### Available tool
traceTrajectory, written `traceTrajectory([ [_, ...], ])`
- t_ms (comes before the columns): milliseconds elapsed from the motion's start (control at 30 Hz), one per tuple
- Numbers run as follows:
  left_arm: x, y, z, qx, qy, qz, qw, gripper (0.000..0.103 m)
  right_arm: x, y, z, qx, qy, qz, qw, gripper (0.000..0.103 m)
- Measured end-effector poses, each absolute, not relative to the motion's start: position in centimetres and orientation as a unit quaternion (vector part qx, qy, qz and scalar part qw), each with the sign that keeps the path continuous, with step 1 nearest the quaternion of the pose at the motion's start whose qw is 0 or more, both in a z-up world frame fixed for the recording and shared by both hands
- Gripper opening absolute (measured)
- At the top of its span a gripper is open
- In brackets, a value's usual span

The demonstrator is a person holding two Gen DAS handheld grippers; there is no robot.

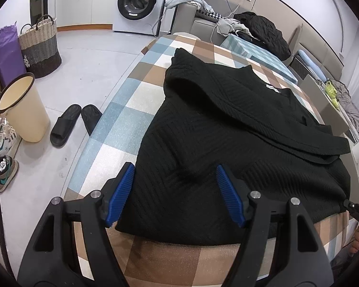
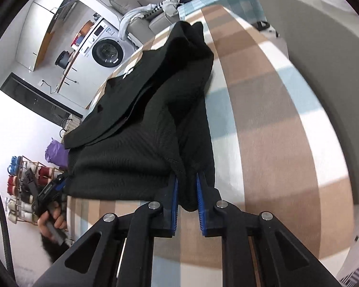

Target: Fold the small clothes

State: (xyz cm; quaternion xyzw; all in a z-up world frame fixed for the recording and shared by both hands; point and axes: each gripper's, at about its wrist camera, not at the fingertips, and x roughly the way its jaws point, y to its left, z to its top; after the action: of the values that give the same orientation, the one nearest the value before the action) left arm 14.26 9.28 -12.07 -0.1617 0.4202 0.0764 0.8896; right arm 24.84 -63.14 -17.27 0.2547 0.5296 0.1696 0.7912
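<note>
- One black ribbed knit sweater [image 1: 239,143] lies partly folded on the table covered by a checked cloth of brown, blue and cream squares [image 1: 136,100], with a sleeve folded across its body.
- The left gripper [image 1: 176,193] stands with its two blue ribbed pads wide apart, straddling the sweater's near hem. The left pad sits just at the hem's left corner, the right pad over the knit, and neither presses on the fabric.
- The right gripper [image 2: 187,201] has its jaws nearly closed, pinching a bunched fold of the sweater's hem [image 2: 189,191]; the cloth runs away from the pads toward 12 o'clock.
- In the left wrist view, two black slippers [image 1: 65,125] lie at 9 o'clock, with one cream plastic bin [image 1: 22,107] beside them.
- One white washing machine [image 1: 141,2] stands at 12 o'clock.
</note>
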Motion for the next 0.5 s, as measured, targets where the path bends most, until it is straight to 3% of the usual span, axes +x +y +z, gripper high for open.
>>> traceTrajectory([
  [100,14.5,9.1,-12.3,-0.161,0.424,0.076,0.888,0.068,24.5,-63.1,-16.6,0.240,0.514,0.167,0.806,0.016],
  [367,15.1,8.8,-12.3,-0.153,0.432,0.077,0.885,0.068,25.0,-63.1,-15.4,0.228,0.475,0.158,0.835,0.039],
  [500,15.3,8.8,-12.4,-0.154,0.436,0.079,0.883,0.068,24.8,-63.5,-14.5,0.219,0.453,0.163,0.849,0.041],
])
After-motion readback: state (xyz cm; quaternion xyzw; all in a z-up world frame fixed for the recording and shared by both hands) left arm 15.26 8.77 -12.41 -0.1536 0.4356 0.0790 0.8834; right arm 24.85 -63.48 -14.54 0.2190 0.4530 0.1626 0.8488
